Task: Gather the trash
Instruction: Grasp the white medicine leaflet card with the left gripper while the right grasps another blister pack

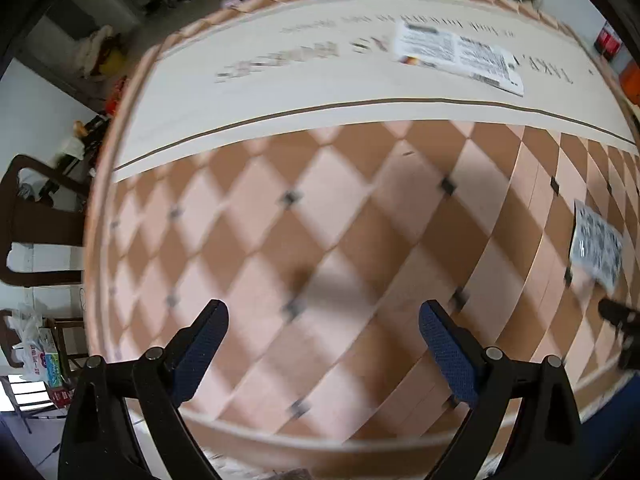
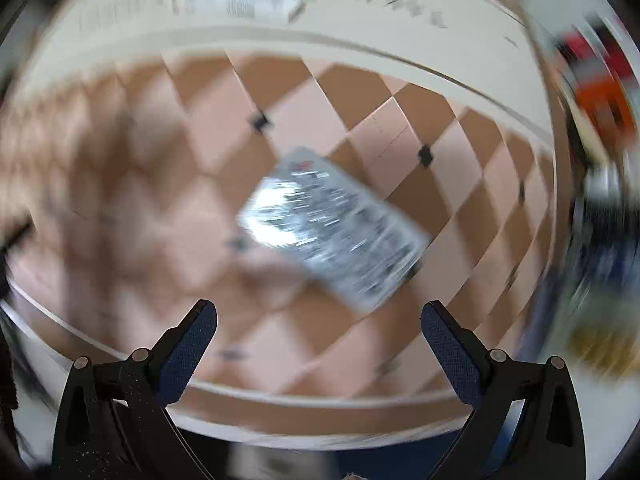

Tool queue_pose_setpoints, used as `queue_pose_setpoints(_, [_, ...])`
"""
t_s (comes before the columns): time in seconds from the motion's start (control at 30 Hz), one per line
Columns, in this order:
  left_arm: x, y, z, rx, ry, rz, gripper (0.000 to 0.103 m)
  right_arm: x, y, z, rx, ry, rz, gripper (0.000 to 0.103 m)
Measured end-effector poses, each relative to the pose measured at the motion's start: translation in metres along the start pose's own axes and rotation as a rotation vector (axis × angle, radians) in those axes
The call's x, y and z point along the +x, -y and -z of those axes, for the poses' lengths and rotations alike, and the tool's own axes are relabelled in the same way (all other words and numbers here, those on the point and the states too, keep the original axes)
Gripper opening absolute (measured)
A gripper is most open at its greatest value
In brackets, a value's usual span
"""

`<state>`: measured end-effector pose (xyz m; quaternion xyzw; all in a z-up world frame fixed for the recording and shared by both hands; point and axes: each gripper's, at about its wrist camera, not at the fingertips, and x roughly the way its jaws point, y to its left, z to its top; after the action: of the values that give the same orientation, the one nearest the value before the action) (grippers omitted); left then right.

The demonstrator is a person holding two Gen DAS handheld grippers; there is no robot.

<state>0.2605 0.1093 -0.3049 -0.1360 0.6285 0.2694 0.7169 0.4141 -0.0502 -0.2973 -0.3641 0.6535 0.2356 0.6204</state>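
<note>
A shiny silver wrapper (image 2: 332,228) lies flat on the checkered tablecloth (image 2: 200,140), just ahead of my right gripper (image 2: 319,314), which is open and empty above the table's near edge. The right wrist view is blurred. The same wrapper shows at the right edge of the left wrist view (image 1: 596,252). A printed paper leaflet (image 1: 456,56) lies on the cream band of the cloth, far from my left gripper (image 1: 323,314), which is open and empty over the checkered area (image 1: 320,220).
The round table's edge (image 1: 100,240) curves along the left, with a dark wooden chair (image 1: 36,220) and a plastic bag (image 1: 36,352) beyond it. Red and orange objects (image 2: 604,100) stand off the table's right side. The tip of the other gripper (image 1: 620,320) shows at the right.
</note>
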Motion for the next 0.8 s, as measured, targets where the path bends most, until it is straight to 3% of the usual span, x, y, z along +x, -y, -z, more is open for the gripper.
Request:
queue_pose_setpoints(0.07, [0.011,0.015,-0.013,-0.004,-0.028,0.011,0.097,0.016,0.003,-0.016,-0.116,-0.053,0.049,0.103])
queue_pose_setpoints(0.17, [0.023,0.031,-0.026,-0.004,-0.059,0.023,0.097,0.033,0.007,-0.037,-0.221,-0.107,0.006,0.103])
queue_pose_setpoints(0.23, [0.025,0.035,-0.033,0.004,-0.071,0.027,0.097,0.037,0.009,-0.043,-0.225,-0.117,-0.049,0.089])
queue_pose_setpoints(0.37, [0.03,0.049,-0.054,0.067,-0.073,0.027,0.097,0.034,0.022,-0.047,-0.173,-0.104,-0.11,0.079])
queue_pose_setpoints(0.47, [0.023,0.065,-0.078,0.24,-0.008,-0.002,0.097,0.029,0.049,-0.053,-0.014,-0.091,-0.174,0.071])
queue_pose_setpoints(0.6, [0.01,0.098,-0.127,0.578,0.12,-0.062,0.097,0.022,0.114,-0.064,0.306,-0.014,-0.18,0.07])
queue_pose_setpoints(0.7, [0.007,0.128,-0.161,0.862,0.201,-0.126,0.097,0.02,0.156,-0.07,0.497,0.011,-0.239,0.07])
queue_pose_setpoints(0.8, [0.012,0.141,-0.181,1.07,0.193,-0.131,0.097,0.024,0.177,-0.082,0.575,-0.001,-0.27,0.07])
